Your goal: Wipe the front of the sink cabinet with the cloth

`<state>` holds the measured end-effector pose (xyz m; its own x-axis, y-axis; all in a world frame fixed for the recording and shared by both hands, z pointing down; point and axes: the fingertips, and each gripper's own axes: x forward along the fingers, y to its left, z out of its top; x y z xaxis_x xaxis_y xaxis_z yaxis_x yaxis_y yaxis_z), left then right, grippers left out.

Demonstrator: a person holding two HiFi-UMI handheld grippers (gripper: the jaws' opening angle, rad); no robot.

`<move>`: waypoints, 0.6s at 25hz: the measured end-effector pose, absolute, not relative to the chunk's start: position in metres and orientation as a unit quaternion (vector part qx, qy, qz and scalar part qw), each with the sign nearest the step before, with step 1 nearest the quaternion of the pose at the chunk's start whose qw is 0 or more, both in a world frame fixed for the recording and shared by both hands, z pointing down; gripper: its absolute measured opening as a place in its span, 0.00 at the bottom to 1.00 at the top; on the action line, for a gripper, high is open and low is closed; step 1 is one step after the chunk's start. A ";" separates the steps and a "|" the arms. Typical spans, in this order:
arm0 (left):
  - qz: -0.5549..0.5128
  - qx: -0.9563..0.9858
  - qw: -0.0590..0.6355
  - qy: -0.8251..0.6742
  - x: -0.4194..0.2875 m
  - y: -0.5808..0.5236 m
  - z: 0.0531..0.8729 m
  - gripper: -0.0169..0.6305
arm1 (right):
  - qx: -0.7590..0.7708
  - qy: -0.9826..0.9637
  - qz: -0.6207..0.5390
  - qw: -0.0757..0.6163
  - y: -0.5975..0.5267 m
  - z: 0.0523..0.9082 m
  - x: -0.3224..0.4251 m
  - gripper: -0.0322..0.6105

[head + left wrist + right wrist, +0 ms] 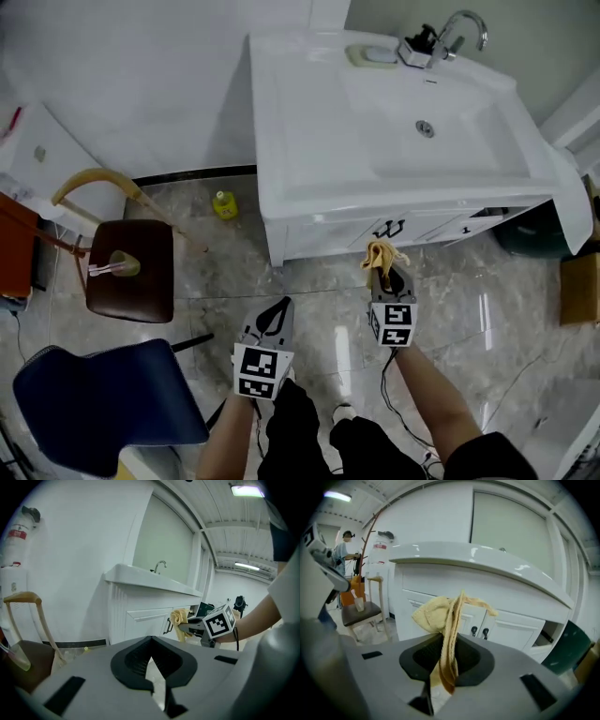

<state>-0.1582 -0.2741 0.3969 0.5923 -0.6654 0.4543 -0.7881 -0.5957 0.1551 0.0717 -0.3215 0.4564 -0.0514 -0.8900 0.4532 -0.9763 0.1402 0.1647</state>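
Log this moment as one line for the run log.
right gripper: shut on cloth | left gripper: shut, empty | cloth: near sink cabinet front, contact unclear

Bright, even light fills the room, coming from the white ceiling tube lamps (247, 490). The glossy grey marble floor tiles (483, 314) throw back a pale streak of glare, and the white sink cabinet (328, 230) casts only a soft shadow at its foot. Both gripper views bow hard toward black corners. The yellow terry cloth (436, 613) is sharp.
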 end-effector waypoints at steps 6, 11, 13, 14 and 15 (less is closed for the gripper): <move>0.169 0.879 0.212 -0.393 -0.162 -0.285 0.304 0.05 | 0.647 -0.710 0.101 0.259 -0.305 0.361 0.058 0.17; 0.162 0.886 0.192 -0.389 -0.166 -0.310 0.234 0.05 | 0.673 -0.704 0.093 0.206 -0.322 0.282 0.043 0.17; 0.164 0.886 0.184 -0.392 -0.165 -0.309 0.217 0.05 | 0.675 -0.708 0.092 0.187 -0.322 0.255 0.042 0.17; 0.167 0.886 0.182 -0.393 -0.165 -0.303 0.210 0.05 | 0.676 -0.709 0.095 0.175 -0.318 0.243 0.044 0.17; 0.170 0.884 0.182 -0.396 -0.164 -0.297 0.205 0.05 | 0.676 -0.712 0.099 0.164 -0.312 0.232 0.047 0.17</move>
<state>-0.1637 -0.2969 0.2049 0.6285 -0.6377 0.4454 -0.7618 -0.6203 0.1869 0.0467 -0.3118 0.2320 -0.0324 -0.9297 0.3668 -0.9945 0.0665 0.0807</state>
